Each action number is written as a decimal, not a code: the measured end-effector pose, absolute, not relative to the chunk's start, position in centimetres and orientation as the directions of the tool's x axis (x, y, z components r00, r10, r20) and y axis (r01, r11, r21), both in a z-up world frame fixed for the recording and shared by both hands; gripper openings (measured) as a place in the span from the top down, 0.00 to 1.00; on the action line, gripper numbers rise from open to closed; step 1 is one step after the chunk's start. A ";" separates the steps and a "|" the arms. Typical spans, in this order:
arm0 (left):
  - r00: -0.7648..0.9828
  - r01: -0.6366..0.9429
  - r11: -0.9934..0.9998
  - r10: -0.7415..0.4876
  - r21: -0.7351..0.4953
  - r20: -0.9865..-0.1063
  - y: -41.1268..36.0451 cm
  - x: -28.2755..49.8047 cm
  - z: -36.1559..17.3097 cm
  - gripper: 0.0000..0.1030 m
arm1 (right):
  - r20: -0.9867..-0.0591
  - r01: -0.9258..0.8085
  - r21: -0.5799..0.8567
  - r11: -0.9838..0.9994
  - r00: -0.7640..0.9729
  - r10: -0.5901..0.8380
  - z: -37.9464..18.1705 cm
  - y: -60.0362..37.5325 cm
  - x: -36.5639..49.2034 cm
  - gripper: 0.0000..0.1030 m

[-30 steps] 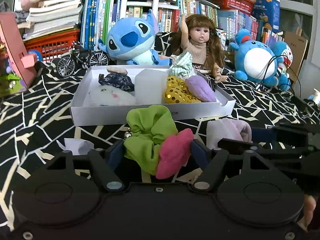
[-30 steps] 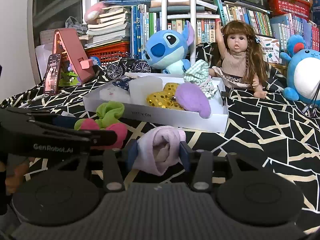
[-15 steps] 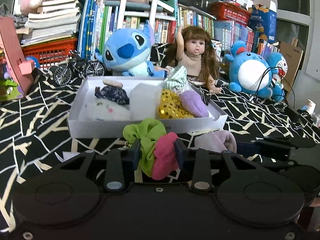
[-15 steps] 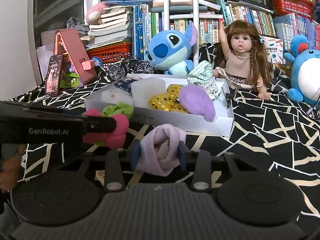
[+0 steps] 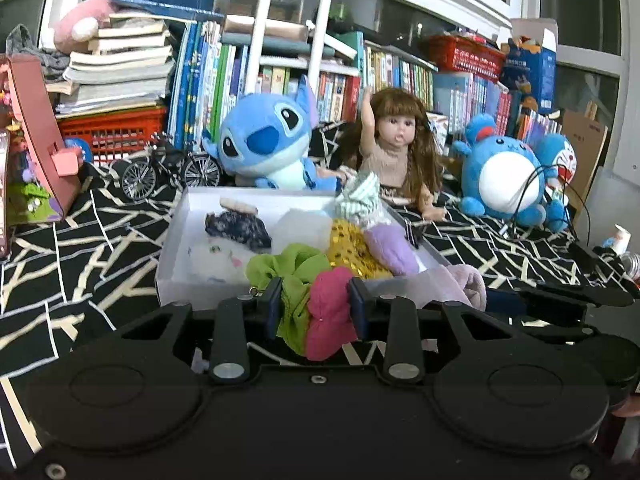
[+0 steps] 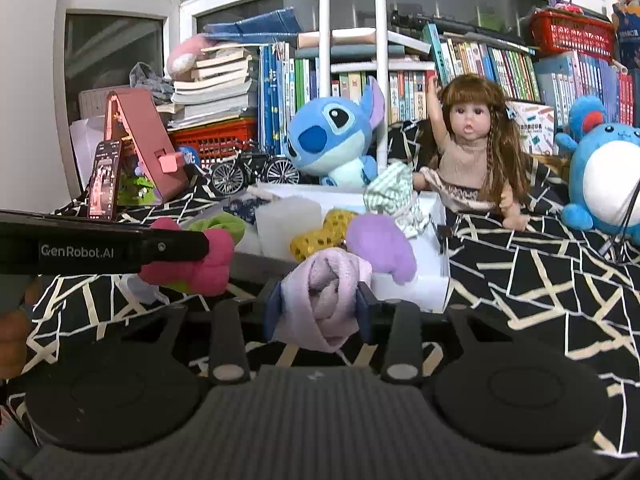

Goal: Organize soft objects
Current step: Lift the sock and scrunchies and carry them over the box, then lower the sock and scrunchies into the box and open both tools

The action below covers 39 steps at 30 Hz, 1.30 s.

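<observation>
Fuzzy pink plush (image 5: pixel 328 312), crinkled green cloth scrunchie (image 5: pixel 294 272), sequinned gold fabric (image 5: pixel 352 246)

The right hand-held gripper (image 6: pixel 318 310) pinches a rolled lilac cloth (image 6: pixel 326 300) just before the white box (image 6: pixel 408 284). At left, the left hand-held gripper (image 6: pixel 192 246) grips a pink-and-green scrunchie (image 6: pixel 192 260). A Stitch plush (image 6: pixel 328 136) and a doll (image 6: pixel 472 148) sit behind the box.

Open patterned worktop (image 6: pixel 540 280) right of the white box (image 6: pixel 420 292); box crowded with soft items; blocked behind by blue plush (image 6: pixel 332 140), doll (image 6: pixel 472 148), toy bicycle (image 6: pixel 248 170).
</observation>
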<state>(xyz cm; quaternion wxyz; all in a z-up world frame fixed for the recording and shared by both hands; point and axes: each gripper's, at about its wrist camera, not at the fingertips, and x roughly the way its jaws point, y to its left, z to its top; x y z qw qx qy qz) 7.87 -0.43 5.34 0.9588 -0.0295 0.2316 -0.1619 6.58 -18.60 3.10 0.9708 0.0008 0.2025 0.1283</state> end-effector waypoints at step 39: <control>0.851 0.162 0.952 -0.269 -0.261 -0.452 3.2 23.4 9.8 0.68 | -0.366 -0.172 0.141 0.975 0.906 0.213 9.6 -20.1 18.9 0.57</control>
